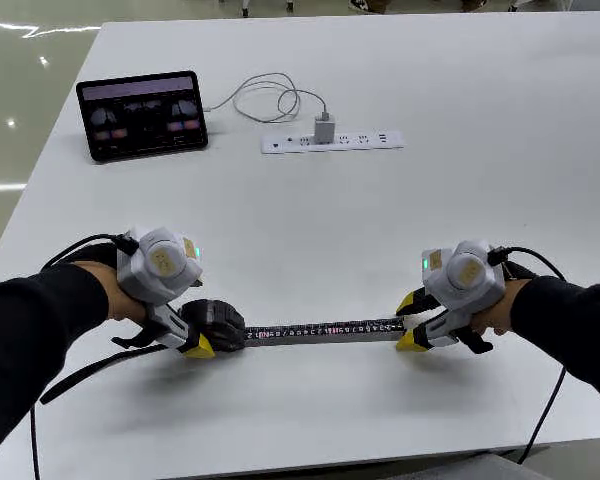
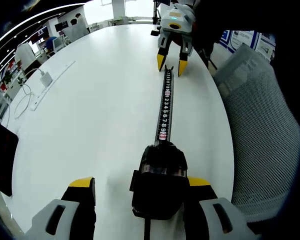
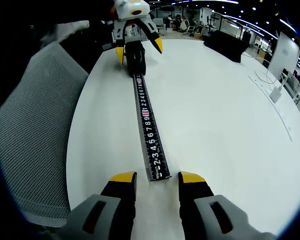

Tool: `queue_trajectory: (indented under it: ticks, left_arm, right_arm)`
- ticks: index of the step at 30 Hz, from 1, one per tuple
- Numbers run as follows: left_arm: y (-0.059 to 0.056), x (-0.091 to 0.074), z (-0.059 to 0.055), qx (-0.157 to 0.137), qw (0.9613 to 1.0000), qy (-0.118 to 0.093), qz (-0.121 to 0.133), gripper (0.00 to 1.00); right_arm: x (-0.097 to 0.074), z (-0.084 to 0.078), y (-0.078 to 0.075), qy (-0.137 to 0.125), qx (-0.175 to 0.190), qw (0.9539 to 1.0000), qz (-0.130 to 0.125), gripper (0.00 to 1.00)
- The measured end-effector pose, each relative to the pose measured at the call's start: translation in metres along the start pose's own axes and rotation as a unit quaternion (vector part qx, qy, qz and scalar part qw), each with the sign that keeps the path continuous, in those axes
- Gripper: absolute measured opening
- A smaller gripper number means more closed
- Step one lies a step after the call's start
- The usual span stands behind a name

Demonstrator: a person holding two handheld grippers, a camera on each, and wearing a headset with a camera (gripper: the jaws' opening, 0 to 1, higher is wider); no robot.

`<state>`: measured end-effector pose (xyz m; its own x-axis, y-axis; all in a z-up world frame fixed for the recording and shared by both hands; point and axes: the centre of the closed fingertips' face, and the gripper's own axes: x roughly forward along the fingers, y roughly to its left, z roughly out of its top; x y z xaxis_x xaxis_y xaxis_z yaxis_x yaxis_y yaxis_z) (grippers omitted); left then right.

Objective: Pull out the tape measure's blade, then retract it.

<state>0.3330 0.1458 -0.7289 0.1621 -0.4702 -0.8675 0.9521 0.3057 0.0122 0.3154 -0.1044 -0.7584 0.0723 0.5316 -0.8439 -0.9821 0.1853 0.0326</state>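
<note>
A black tape measure case (image 1: 216, 324) lies on the white table (image 1: 380, 230), and its blade (image 1: 325, 330) runs out flat to the right. My left gripper (image 1: 202, 328) is open around the case. In the left gripper view the case (image 2: 160, 176) rests against the right finger, with a gap to the left finger (image 2: 81, 184). My right gripper (image 1: 409, 321) is open at the blade's far end. In the right gripper view the blade tip (image 3: 158, 174) lies between the yellow fingertips (image 3: 123, 178) without touching either. The opposite gripper appears at the far end of each gripper view: the right gripper (image 2: 171, 63) and the left gripper (image 3: 139, 52).
A tablet (image 1: 142, 113) stands at the back left. Beside it lies a power strip (image 1: 360, 141) with a white charger (image 1: 324, 128) and a looped cable. A grey mesh chair (image 2: 260, 130) sits just off the table's near edge.
</note>
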Motion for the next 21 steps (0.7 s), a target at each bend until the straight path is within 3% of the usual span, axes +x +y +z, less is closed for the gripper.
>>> queue_trajectory:
  ticks: [12, 21]
  left_arm:
    - [-0.0071, -0.0032, 0.0039, -0.023, 0.9995, -0.020, -0.011, 0.99]
    - [-0.0084, -0.0036, 0.0017, -0.041, 0.9989, -0.021, -0.006, 1.00]
  right_arm:
    - [-0.0058, 0.0015, 0.0007, -0.010, 0.024, 0.9996, -0.008, 0.44]
    - [-0.0079, -0.0018, 0.0039, -0.006, 0.046, 0.9989, -0.009, 0.57]
